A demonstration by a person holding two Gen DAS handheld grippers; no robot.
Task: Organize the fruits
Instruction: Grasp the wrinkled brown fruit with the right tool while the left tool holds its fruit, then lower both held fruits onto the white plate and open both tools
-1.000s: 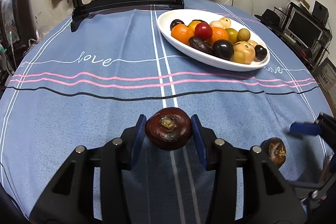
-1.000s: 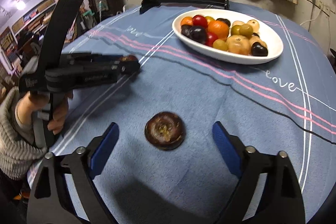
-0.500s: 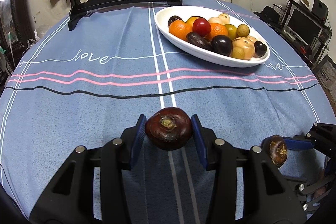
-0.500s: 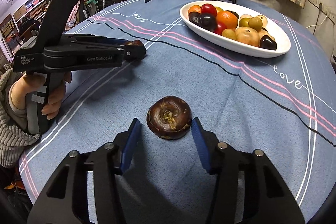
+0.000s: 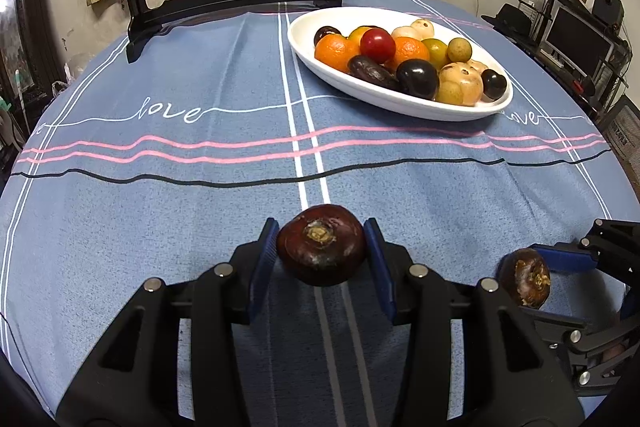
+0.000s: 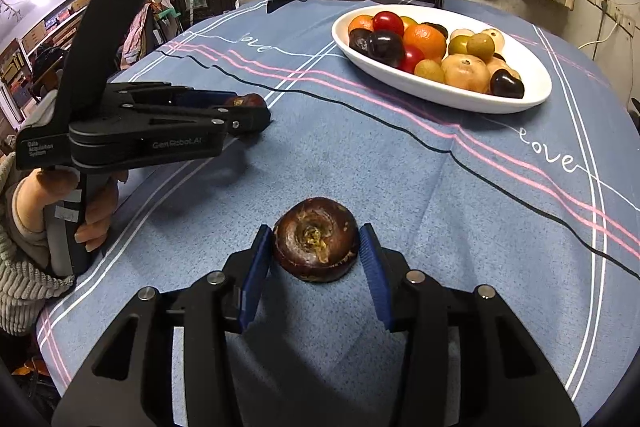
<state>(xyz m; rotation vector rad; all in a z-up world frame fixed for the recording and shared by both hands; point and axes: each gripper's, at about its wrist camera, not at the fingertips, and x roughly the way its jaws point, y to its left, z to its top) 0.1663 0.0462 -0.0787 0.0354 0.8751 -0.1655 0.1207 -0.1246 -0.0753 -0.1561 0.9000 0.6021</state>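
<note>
Blue cloth with pink and white stripes covers the table (image 5: 160, 187); we take the white oval dish (image 5: 304, 45) as our landmark.

White dish, far side of the cloth, already heaped with oranges, dark plums and pale fruits.

Left gripper (image 5: 322, 259): jaws narrow, clamped on a dark brown fruit (image 5: 321, 244), held near-side of the dish and slightly to its left.

Right gripper (image 6: 316, 259): blue pads touching or all but touching a second brown fruit (image 6: 316, 239), which seems to rest on the cloth, flat, stem scar up.

We judge both fruits must travel away from us toward the dish; from the right gripper it lies forward and to the right.
</note>
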